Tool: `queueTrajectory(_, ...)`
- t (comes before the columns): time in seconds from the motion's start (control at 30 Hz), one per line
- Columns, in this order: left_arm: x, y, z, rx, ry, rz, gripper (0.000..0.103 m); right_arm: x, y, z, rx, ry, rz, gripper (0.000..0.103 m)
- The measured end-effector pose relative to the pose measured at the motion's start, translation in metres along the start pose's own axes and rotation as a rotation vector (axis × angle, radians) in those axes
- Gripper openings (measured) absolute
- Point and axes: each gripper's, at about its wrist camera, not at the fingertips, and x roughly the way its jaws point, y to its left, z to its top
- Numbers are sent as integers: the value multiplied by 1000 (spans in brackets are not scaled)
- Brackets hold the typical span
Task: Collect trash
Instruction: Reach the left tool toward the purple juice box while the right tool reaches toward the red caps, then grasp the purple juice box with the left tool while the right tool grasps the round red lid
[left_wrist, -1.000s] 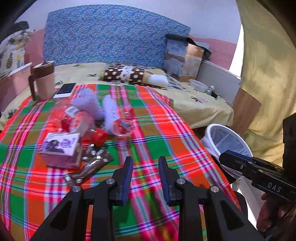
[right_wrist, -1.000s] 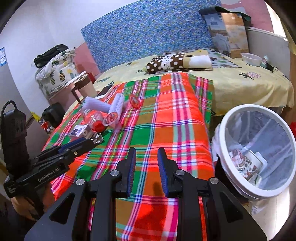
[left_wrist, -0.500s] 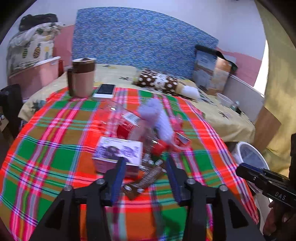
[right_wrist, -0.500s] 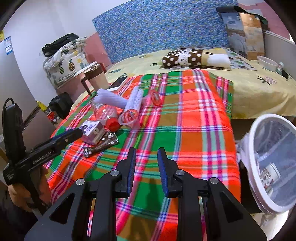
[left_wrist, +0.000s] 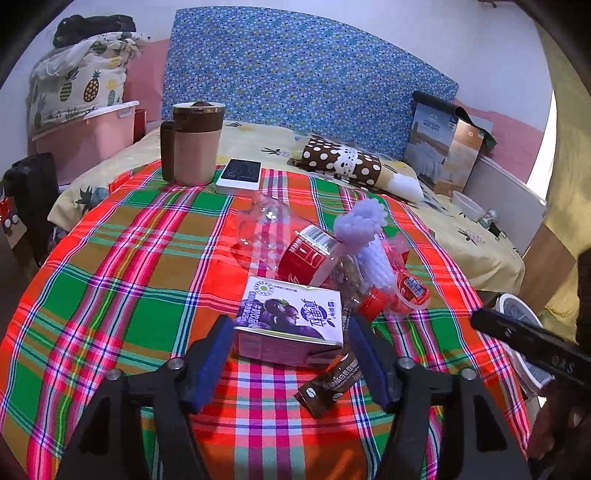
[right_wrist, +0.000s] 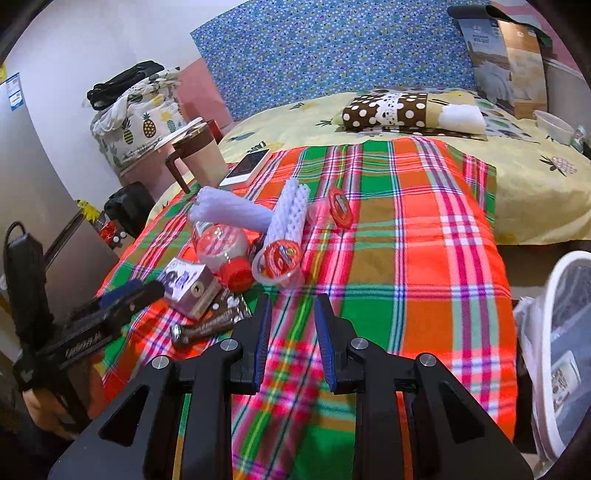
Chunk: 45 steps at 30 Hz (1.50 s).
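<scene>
- On the plaid bench (left_wrist: 147, 258), a purple milk box (left_wrist: 291, 321) lies on its side, near the front of a small heap of trash.
- The left claw (left_wrist: 291, 350) is opening wide, one pad on each side of the box, not touching it. I think it wants to grab the box.
- The right claw (right_wrist: 291, 325) is narrow and holds nothing.
- A brown wrapper (left_wrist: 332, 380) lies partly under the box and may get pinched too.
- A red-capped bottle (left_wrist: 325, 262) lies just behind.
- The white bin (right_wrist: 561, 332) waits beside the bench.
</scene>
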Motion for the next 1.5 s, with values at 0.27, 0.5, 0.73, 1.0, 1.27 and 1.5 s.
queueTrajectory(0.27, 12, -3, -7, 19, 39, 6, 72, 23, 1, 10, 20, 22, 8, 26)
queueTrajectory(0.5, 20, 5, -9, 29, 68, 33, 72, 35, 3, 9, 36, 71, 9, 26)
queueTrajectory(0.73, 9, 40, -6, -60, 38, 144, 72, 36, 4, 7, 42, 95, 29, 26)
queueTrajectory(1.0, -3, 50, 4, -127, -10, 141, 72, 36, 5, 9, 25, 86, 24, 10)
queueTrajectory(1.27, 23, 19, 10, -91, 19, 103, 72, 31, 3, 9, 28, 67, 27, 10)
queueTrajectory(1.5, 45, 27, 12, -128, 59, 152, 72, 30, 3, 7, 31, 63, 45, 10)
